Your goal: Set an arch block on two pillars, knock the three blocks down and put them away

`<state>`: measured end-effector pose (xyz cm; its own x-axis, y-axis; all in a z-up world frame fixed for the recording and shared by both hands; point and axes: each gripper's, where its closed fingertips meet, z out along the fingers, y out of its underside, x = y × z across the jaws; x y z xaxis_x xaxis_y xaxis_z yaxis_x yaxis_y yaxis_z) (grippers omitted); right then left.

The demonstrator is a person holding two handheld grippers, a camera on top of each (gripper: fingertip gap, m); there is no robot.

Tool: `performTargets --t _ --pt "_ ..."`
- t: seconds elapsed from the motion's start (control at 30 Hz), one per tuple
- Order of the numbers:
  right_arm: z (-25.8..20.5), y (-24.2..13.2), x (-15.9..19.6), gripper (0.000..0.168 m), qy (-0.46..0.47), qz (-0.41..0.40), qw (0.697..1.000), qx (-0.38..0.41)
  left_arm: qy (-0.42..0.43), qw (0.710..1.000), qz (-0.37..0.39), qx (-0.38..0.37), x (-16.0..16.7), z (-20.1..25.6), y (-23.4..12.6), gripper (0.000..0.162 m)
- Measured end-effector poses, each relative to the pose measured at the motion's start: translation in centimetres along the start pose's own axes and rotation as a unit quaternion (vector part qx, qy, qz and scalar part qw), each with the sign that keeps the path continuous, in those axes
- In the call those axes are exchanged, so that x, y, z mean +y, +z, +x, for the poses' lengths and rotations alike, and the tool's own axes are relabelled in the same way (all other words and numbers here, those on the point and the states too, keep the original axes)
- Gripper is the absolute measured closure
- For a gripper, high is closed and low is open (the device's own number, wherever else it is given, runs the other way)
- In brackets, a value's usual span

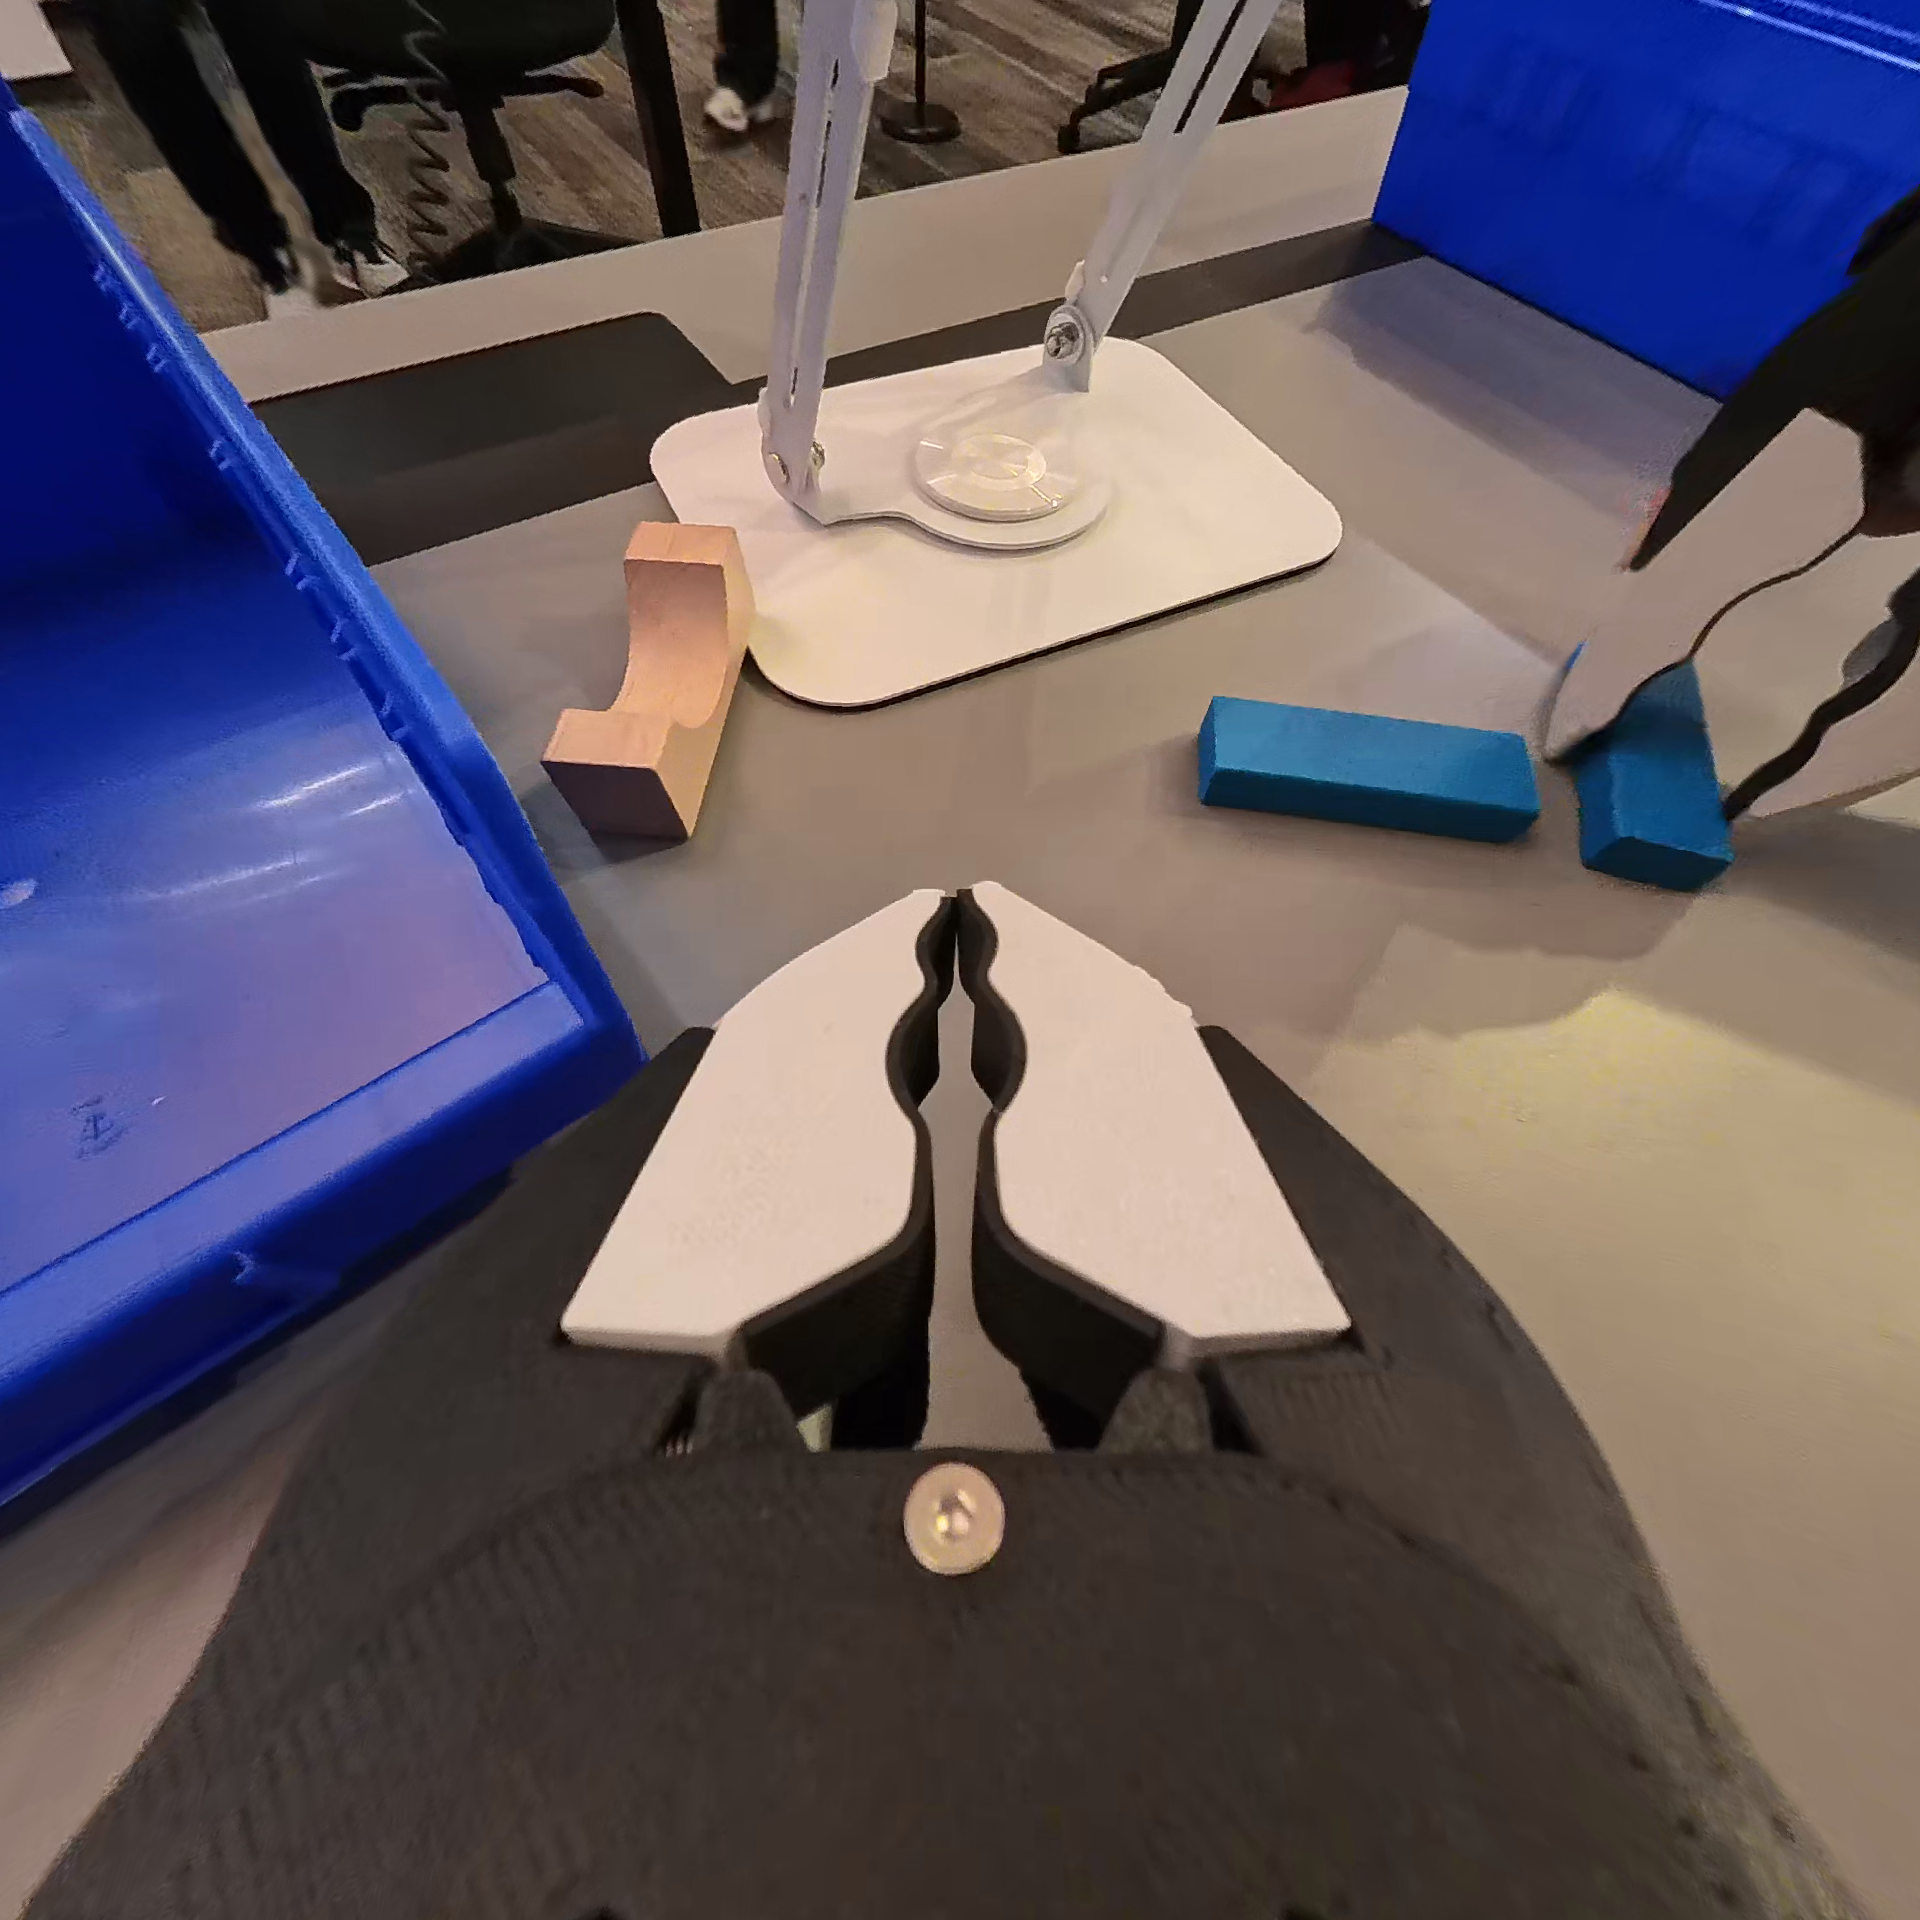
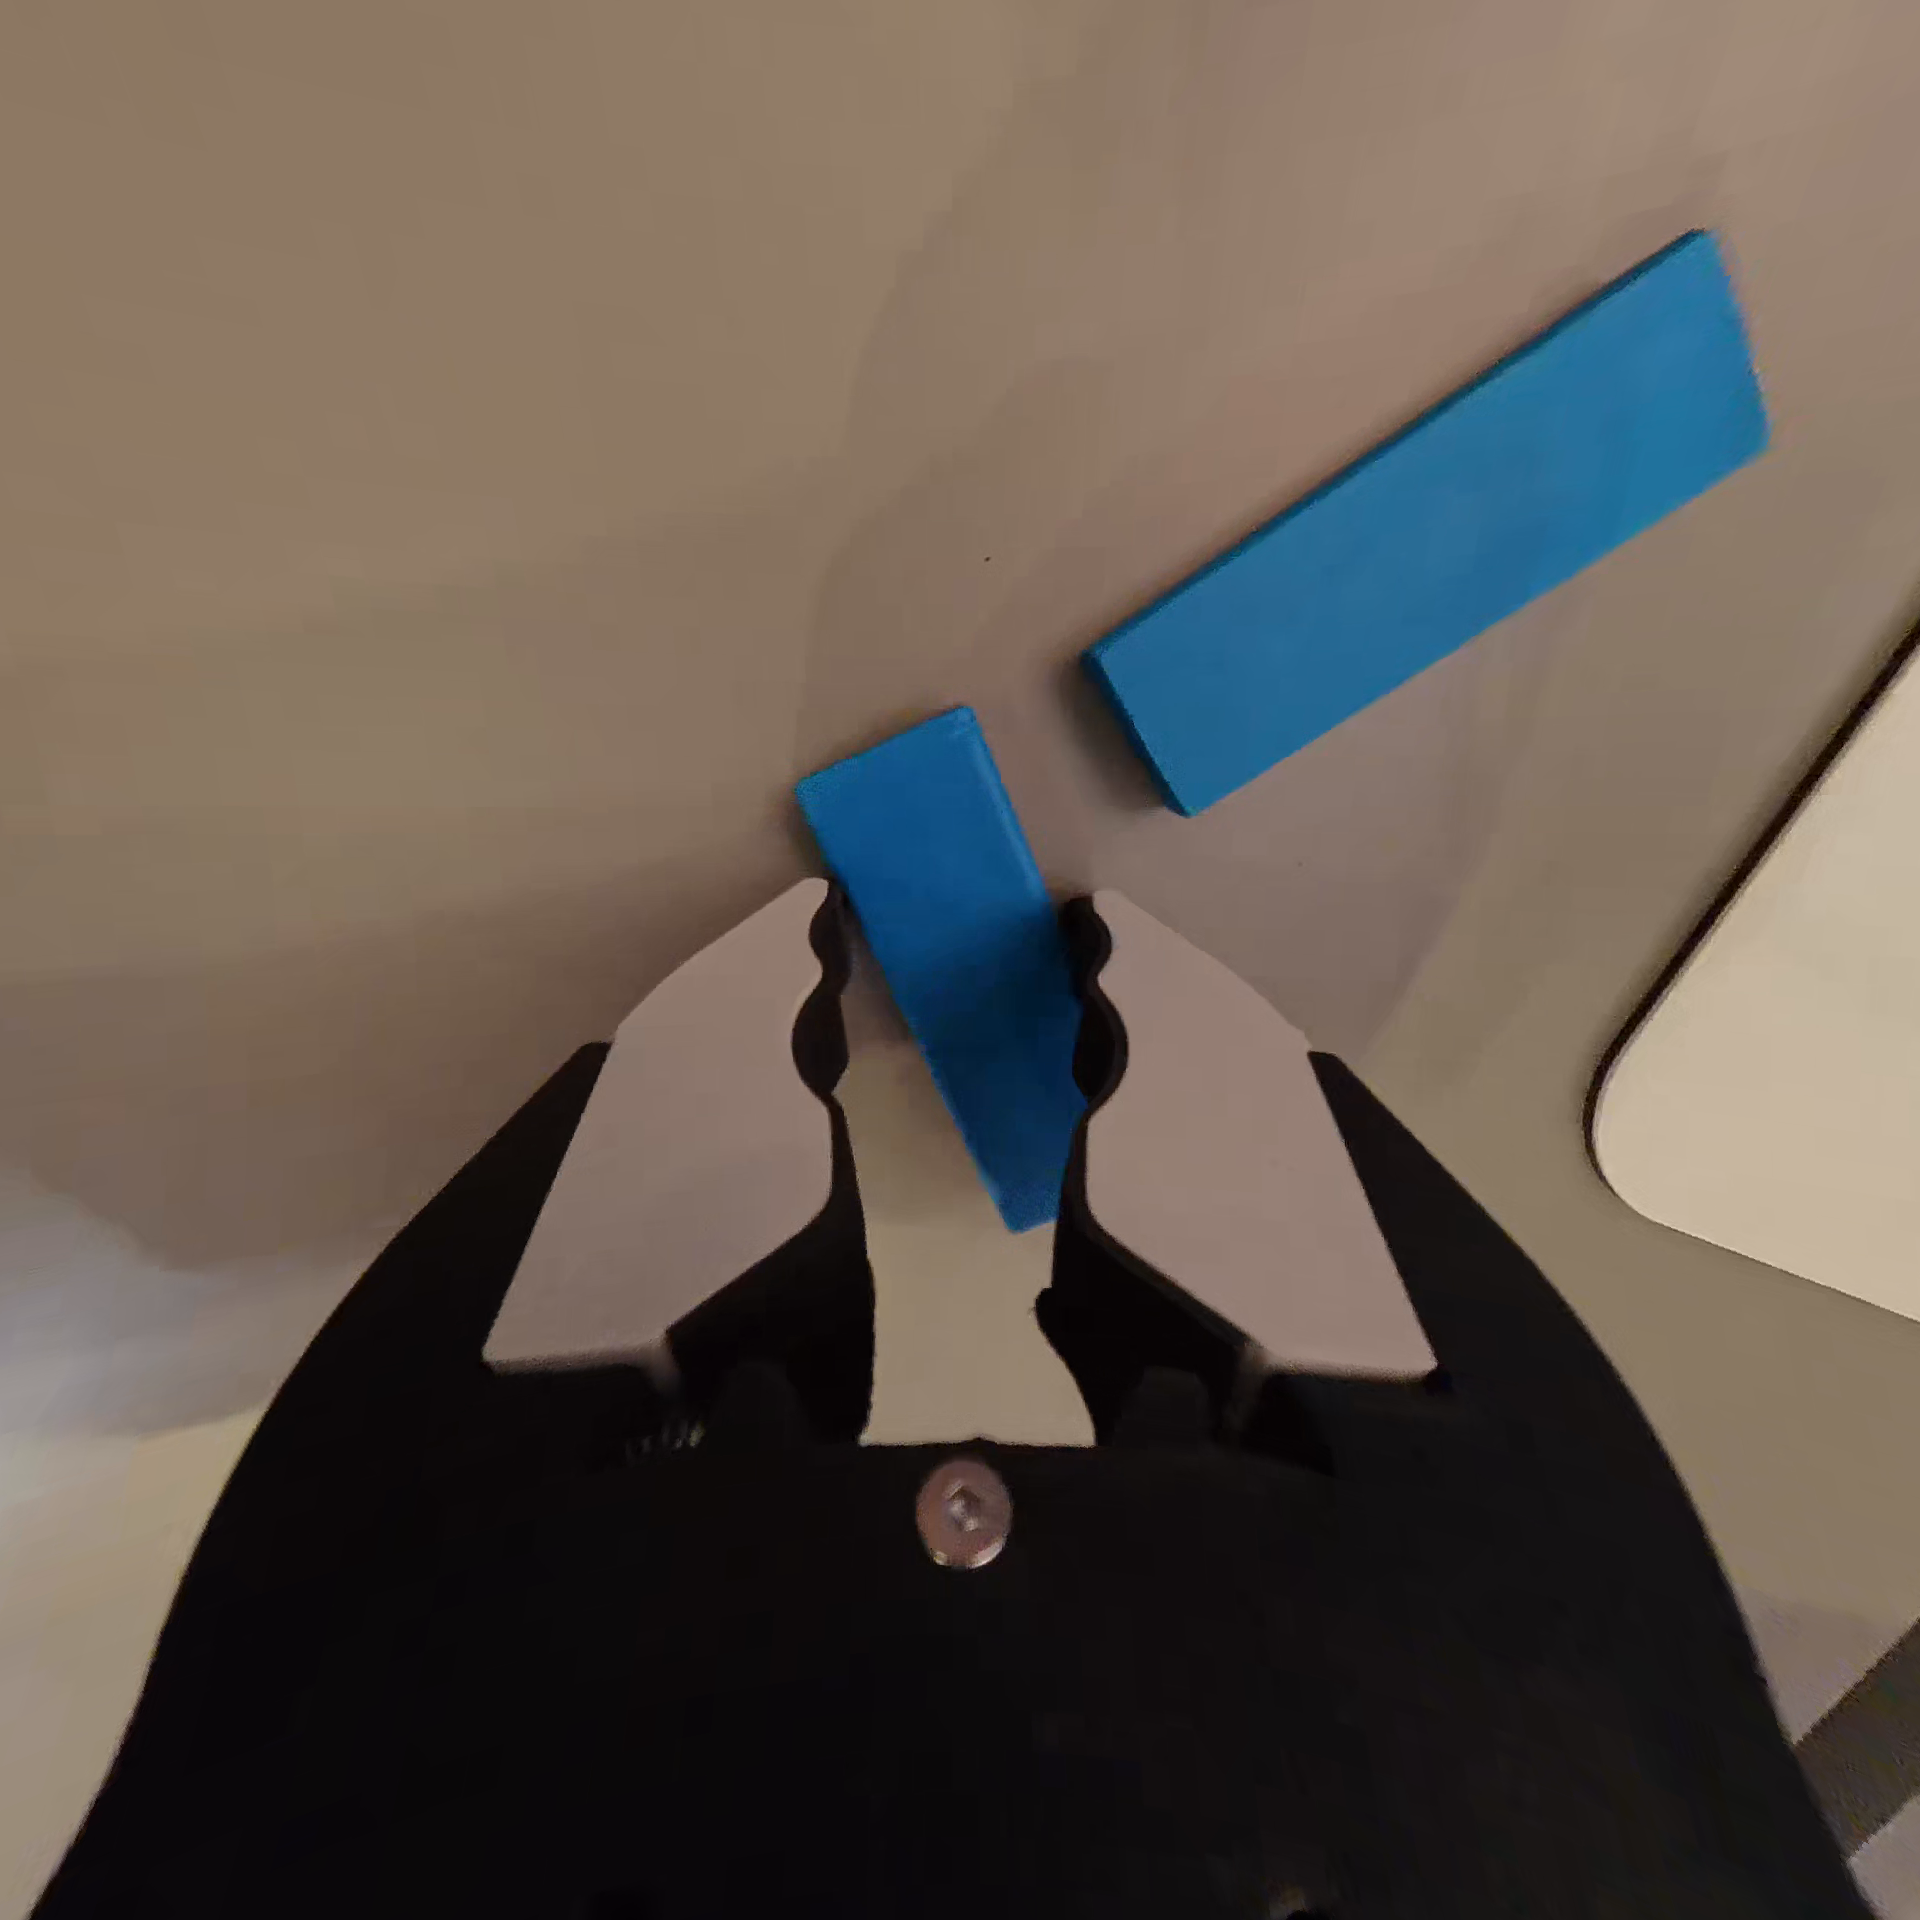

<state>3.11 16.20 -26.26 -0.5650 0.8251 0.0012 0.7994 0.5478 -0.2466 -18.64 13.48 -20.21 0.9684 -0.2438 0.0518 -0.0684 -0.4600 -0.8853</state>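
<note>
A plain wooden arch block lies on its side on the grey table, against the white stand base. Two blue pillar blocks lie flat to the right. The longer-looking one is free and also shows in the right wrist view. My right gripper has its fingers closed on both sides of the other blue block, which rests on the table. The left wrist view shows that gripper on the block. My left gripper is shut and empty, above the table in front of the blocks.
A large blue bin stands open at the left, close to my left gripper. A second blue bin stands at the far right. A white stand base with two arms sits mid-table; its corner also shows in the right wrist view.
</note>
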Motion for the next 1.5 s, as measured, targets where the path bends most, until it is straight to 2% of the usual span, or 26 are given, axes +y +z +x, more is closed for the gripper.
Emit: performTargets --t 0.1,0.2,0.37,0.47,0.57,0.7,0.87,1.07,1.5 --pt "-0.3 -0.2 0.5 0.131 0.038 0.005 0.999 0.005 -0.001 1.0 0.002 0.003 -0.1 0.1 0.0 0.162" --pt "-0.9 -1.8 0.7 0.131 0.091 0.058 0.994 0.031 0.002 1.0 0.003 0.007 -0.2 0.4 0.0 0.162" --pt "0.1 -9.7 2.8 0.132 0.191 0.149 0.96 0.137 0.007 1.0 0.007 0.015 -0.4 1.1 0.1 0.162" --pt "2.0 -15.7 6.7 0.132 0.26 0.174 0.927 0.208 0.009 1.0 0.002 0.018 -0.1 1.4 0.4 0.162" --pt "4.5 -21.1 12.2 0.132 0.333 0.175 0.88 0.288 0.011 1.0 0.0 0.02 0.1 1.6 0.7 0.162" --pt "7.0 -25.0 20.0 0.132 0.425 0.149 0.819 0.356 0.011 1.0 -0.005 0.018 0.3 1.5 0.9 0.162" --pt "8.6 -25.5 26.9 0.132 0.506 0.143 0.762 0.38 0.008 1.0 -0.01 0.018 0.7 1.3 1.3 0.162" --pt "9.4 -23.4 31.3 0.132 0.568 0.152 0.716 0.377 0.012 1.0 -0.017 0.019 0.9 1.4 1.6 0.162" --pt "10.8 -18.1 36.4 0.132 0.632 0.125 0.68 0.35 0.017 0.999 -0.02 0.021 1.0 1.6 1.7 0.162"
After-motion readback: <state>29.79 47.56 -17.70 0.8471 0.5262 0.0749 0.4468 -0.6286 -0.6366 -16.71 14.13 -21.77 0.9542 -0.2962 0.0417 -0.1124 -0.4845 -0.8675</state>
